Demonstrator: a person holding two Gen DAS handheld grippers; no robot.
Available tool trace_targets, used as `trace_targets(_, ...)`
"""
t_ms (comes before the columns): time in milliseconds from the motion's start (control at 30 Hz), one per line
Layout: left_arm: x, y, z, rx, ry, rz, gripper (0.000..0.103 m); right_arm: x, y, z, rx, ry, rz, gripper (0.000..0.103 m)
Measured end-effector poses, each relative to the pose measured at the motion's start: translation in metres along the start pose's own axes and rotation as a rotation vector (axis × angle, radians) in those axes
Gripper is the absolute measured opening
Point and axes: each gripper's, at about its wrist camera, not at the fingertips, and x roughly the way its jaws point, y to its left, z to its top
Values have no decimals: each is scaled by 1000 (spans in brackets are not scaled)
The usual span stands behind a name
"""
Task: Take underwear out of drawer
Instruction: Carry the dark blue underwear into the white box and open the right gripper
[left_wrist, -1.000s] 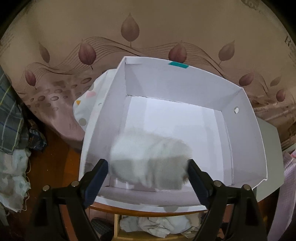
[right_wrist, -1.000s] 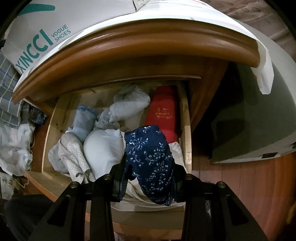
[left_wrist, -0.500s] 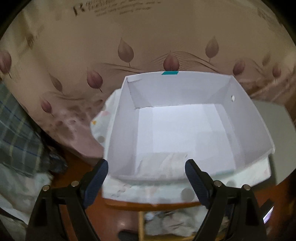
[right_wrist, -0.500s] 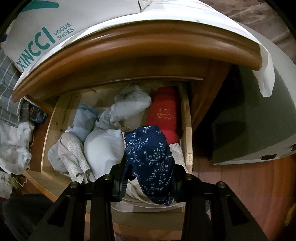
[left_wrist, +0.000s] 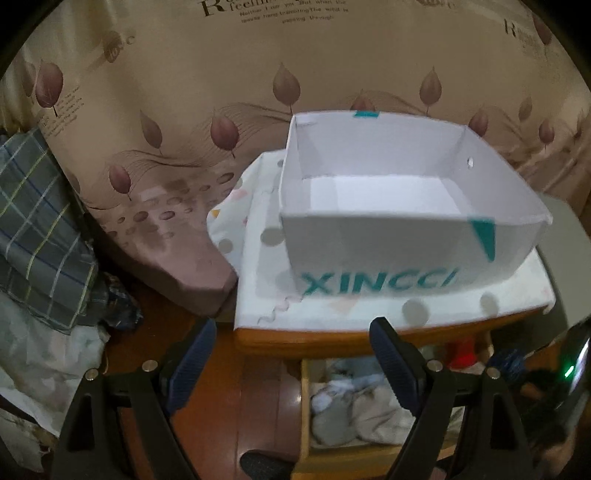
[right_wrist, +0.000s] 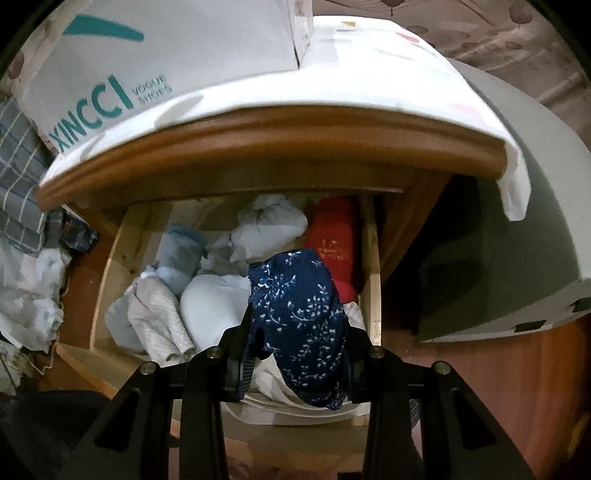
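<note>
Between the right gripper's (right_wrist: 295, 354) jaws, blue underwear (right_wrist: 299, 325) sits clamped above the drawer (right_wrist: 371, 266); next it likely goes to the box (left_wrist: 406, 243), the left gripper (left_wrist: 291, 365) gaping empty.

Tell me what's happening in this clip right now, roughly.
A person is emptying an open wooden drawer of rolled underwear. The right hand-held gripper is clamped on a navy floral piece just above the drawer. The left hand-held gripper is open and empty, in front of the white shoe box standing on the cabinet top.
</note>
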Motion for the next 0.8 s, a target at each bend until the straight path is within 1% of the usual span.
trace_targets(100,5,3,-16,-9,22,-32,87,-14,2,7,-13,-14,-16,35)
trace_targets(267,19,6,-43,-34,39,0,87,-51,3,27,-27,-51,3,35)
trace_targets(367,33,6,-60,-79,51,11,87,-72,7,38,-53,-64,5,34)
trace_targets(467,50,9,-74,-131,74,14,87,-92,11,50,-62,-65,29,34)
trace_targets(600,70,11,-91,-163,92,54,87,-124,19,68,-85,-99,37,34)
trace_targets(667,78,11,-99,-172,106,64,87,-141,24,82,-99,-127,39,34)
trace_targets(800,93,13,-116,-195,132,77,87,-171,39,126,-125,-209,37,34)
